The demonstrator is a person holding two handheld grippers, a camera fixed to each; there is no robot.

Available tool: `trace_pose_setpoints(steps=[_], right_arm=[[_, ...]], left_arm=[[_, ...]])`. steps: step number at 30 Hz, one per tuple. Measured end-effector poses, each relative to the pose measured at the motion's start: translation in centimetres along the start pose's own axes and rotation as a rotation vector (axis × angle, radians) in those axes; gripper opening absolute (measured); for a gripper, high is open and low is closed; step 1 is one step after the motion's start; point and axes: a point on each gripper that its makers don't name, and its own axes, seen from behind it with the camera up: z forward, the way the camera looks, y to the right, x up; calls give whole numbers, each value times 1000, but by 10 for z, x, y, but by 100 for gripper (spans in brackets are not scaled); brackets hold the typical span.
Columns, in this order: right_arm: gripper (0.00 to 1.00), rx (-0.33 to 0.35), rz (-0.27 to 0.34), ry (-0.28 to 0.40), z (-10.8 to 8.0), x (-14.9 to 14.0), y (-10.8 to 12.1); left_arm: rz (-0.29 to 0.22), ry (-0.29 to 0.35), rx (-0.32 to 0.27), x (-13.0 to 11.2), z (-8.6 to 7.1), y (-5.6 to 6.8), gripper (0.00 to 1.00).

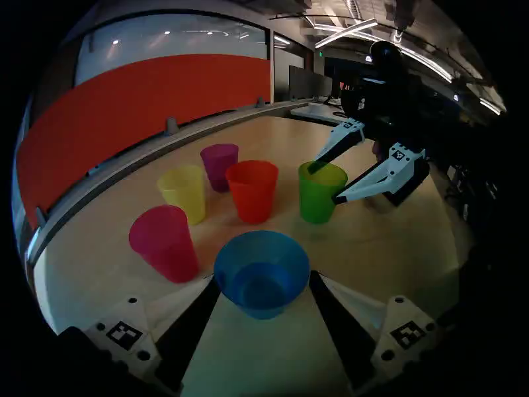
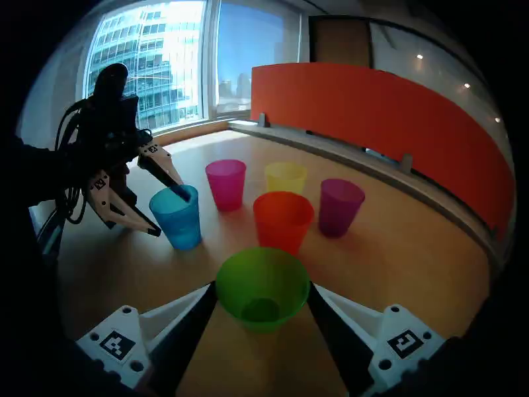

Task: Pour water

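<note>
Left gripper view looks over a wide, pale wooden table (image 1: 370, 251) that bears everything here. Along its far edge runs a long red partition (image 1: 132, 106), and the right gripper view shows tall windows (image 2: 152, 66) beyond the table's other end.

The left gripper (image 1: 262, 278) sits low over the table. Its two fingers are spread about as wide as a cup and lie against either side of the blue cup (image 1: 262, 301). In the right gripper view one finger reaches the far side of this cup's rim and the other meets its near wall. The cup stands upright on the table.

The right gripper (image 2: 262, 286) is set the same way. Its fingers are open to a cup's width and rest against both sides of the green cup (image 2: 262, 311), which is also upright on the table.

Four more cups stand upright between and behind these two:
- The pink cup (image 1: 163, 241) stands near the blue one, to its left.
- The yellow cup (image 1: 184, 192) is just behind the pink one.
- The orange cup (image 1: 252, 190) is in the middle of the group.
- The purple cup (image 1: 219, 165) is just beside the orange one, farther back.

The blue cup's bottom looks darker than its wall, and so does the green cup's. I cannot tell whether either holds water.
</note>
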Motion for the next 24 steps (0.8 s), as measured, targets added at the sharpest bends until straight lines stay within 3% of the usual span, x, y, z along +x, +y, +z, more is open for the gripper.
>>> trace_pose_setpoints(steps=[7,13,24], right_arm=[[100,-1,-3,-5,1,-1,1],[99,-1,-1,-9,2,0,1],[92,1,7,-16,2,-1,1]], left_arm=[[-7,0,3,2,2,-2,95],[-16,-6,2,2,4,-3,87],[-22,-9,-9,3,5,-3,86]])
